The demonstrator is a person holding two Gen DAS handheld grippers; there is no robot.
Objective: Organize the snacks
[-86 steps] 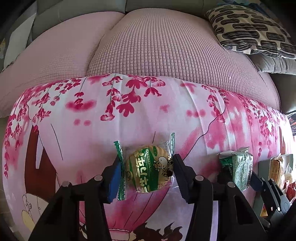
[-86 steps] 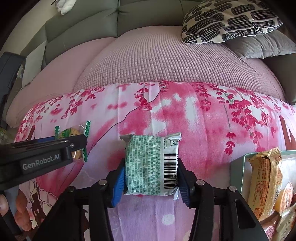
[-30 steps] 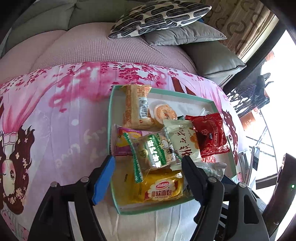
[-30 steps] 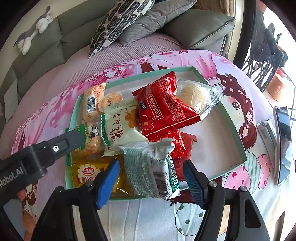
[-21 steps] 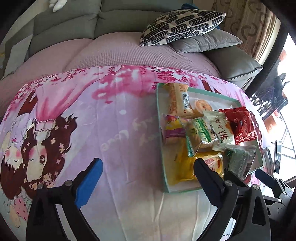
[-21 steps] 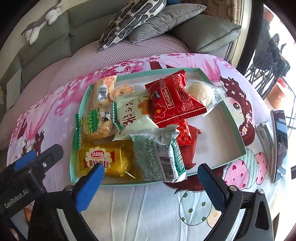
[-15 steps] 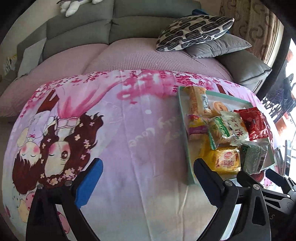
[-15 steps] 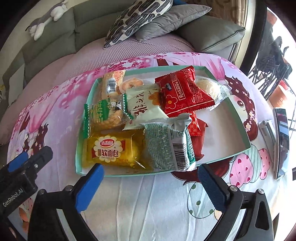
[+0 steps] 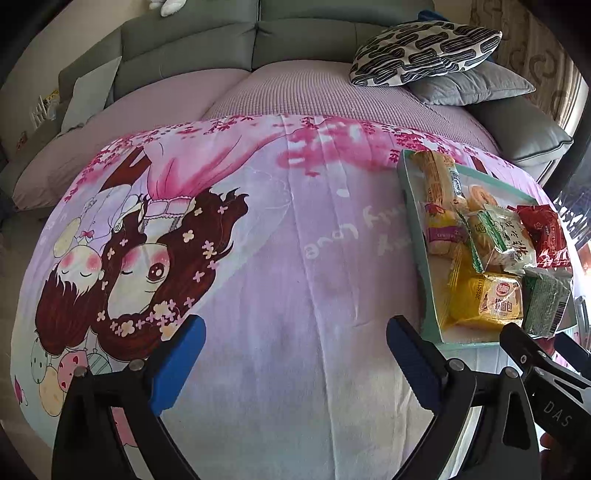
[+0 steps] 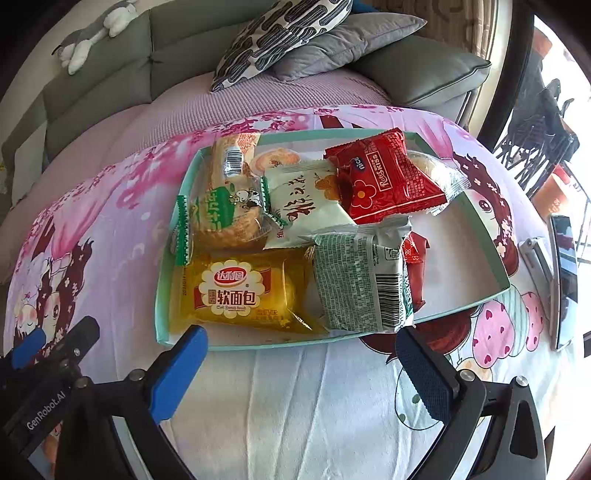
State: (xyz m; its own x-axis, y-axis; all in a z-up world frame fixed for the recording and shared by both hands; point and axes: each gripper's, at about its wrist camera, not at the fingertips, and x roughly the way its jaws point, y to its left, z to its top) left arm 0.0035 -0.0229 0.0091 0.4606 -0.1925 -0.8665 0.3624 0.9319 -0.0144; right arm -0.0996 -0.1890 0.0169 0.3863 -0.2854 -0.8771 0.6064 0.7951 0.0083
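A teal tray [image 10: 162,295] on the pink cartoon cloth holds several snack packs. Among them are a yellow bread pack [image 10: 236,291], a grey-green pack [image 10: 358,280], a green-edged biscuit pack [image 10: 221,214], a white pack [image 10: 303,199] and a red pack [image 10: 384,181]. My right gripper [image 10: 301,336] stands open just before the tray's near rim, with nothing between its blue pads. My left gripper [image 9: 295,328] is open over bare cloth, left of the tray [image 9: 417,229]. The biscuit pack [image 9: 480,236] and grey-green pack [image 9: 546,306] lie in the tray, apart from both grippers.
A phone [image 10: 565,280] and a silver object [image 10: 535,258] lie on the cloth right of the tray. Behind the cloth is a grey sofa with a patterned pillow [image 10: 277,33] and a plush toy [image 10: 92,33]. Bare cloth [image 9: 295,240] spreads left of the tray.
Both grippers carried their packs to the tray, let them go and opened wide. The left one then swung left off the tray over the cloth; the right one drew back to the near rim.
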